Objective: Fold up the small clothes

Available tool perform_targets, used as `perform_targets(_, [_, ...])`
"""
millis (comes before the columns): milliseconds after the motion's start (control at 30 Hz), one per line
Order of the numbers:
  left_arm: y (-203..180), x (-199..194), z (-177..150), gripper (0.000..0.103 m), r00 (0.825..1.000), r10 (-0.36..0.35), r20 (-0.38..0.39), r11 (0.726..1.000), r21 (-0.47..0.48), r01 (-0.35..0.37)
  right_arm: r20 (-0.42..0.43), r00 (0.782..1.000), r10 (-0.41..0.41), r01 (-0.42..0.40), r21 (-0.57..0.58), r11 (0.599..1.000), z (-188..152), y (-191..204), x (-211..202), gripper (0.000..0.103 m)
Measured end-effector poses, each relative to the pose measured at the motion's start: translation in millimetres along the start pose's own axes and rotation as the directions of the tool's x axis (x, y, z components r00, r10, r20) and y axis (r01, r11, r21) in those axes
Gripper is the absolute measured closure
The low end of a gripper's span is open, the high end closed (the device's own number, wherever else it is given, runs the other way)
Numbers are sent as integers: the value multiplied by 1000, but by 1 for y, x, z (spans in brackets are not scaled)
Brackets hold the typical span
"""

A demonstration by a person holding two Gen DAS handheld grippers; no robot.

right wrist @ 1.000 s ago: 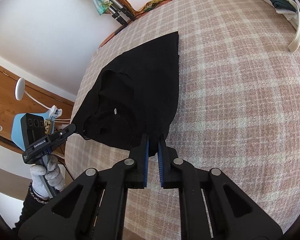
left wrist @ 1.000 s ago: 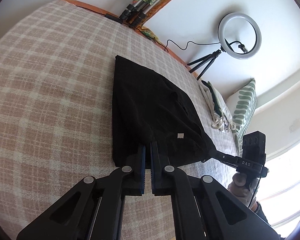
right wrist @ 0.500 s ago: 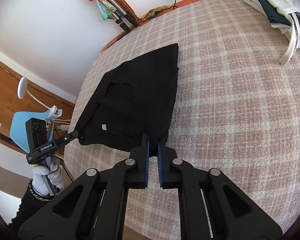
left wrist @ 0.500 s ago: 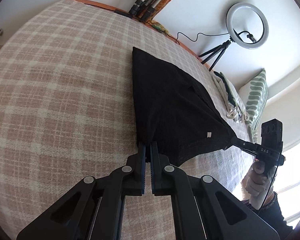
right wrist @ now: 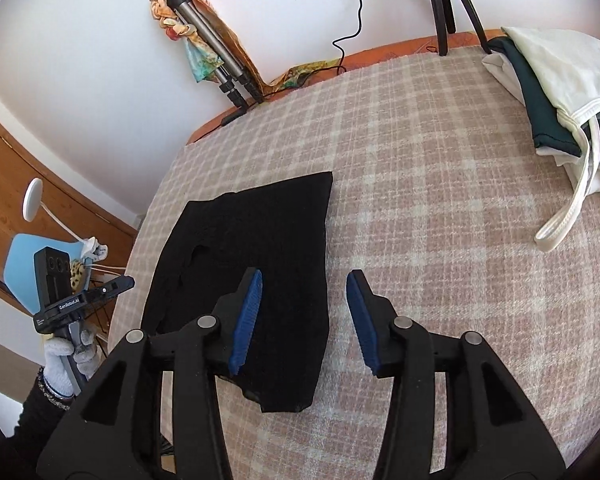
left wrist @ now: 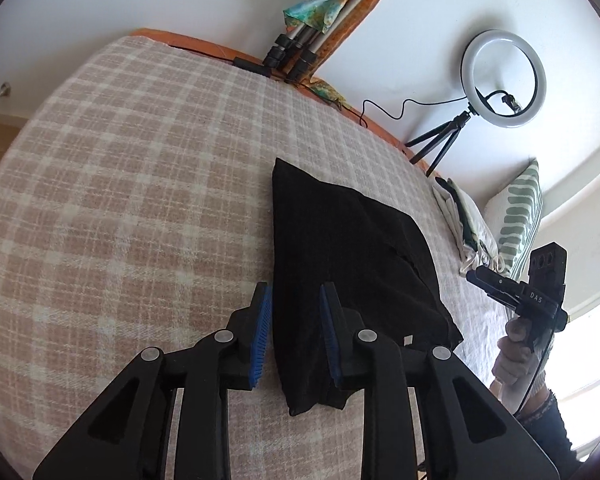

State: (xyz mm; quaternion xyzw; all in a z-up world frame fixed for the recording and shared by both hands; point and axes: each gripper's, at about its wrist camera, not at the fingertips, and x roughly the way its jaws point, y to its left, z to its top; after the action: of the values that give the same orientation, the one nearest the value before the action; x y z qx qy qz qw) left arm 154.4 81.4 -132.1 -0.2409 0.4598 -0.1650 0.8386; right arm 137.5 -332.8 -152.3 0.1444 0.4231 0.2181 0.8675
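A black garment (left wrist: 340, 272) lies folded flat on the checked bedspread (left wrist: 132, 208); it also shows in the right wrist view (right wrist: 252, 248). My left gripper (left wrist: 294, 300) is open above the garment's near left edge, holding nothing. My right gripper (right wrist: 304, 292) is open above the garment's near right edge, holding nothing. The right gripper shows in the left wrist view (left wrist: 500, 280), off the garment's right side. The left gripper shows in the right wrist view (right wrist: 112, 288), off the garment's left side.
A pile of white and green clothes (right wrist: 556, 96) lies at the far right of the bed, next to a striped pillow (left wrist: 520, 216). A ring light on a tripod (left wrist: 500, 80) and folded tripods (left wrist: 300, 52) stand by the wall. The bedspread (right wrist: 440, 200) extends right of the garment.
Both grippers were shut on the garment's corners, holding it lifted. They have laid it down on the bed, opened and let go.
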Motion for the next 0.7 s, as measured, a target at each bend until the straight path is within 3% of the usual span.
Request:
perform_targets(100, [-2, 19, 24, 73, 1000, -24, -6, 1000, -8, 24, 1, 1000, -7, 7, 9, 1000, 20, 1, 17, 56])
perform_targets(267, [15, 46, 53, 72, 999, -32, -4, 997, -76, 32, -31, 1000, -7, 8, 34, 999, 42, -4, 50, 56])
perform_targets(500, [39, 78, 70, 72, 997, -72, -16, 983, -171, 68, -76, 997, -15, 19, 57, 998, 56, -11, 91, 56])
perform_targets(700, [31, 93, 77, 72, 995, -96, -26, 986, -142, 91, -83, 996, 18, -10, 91, 996, 64, -14, 106, 57])
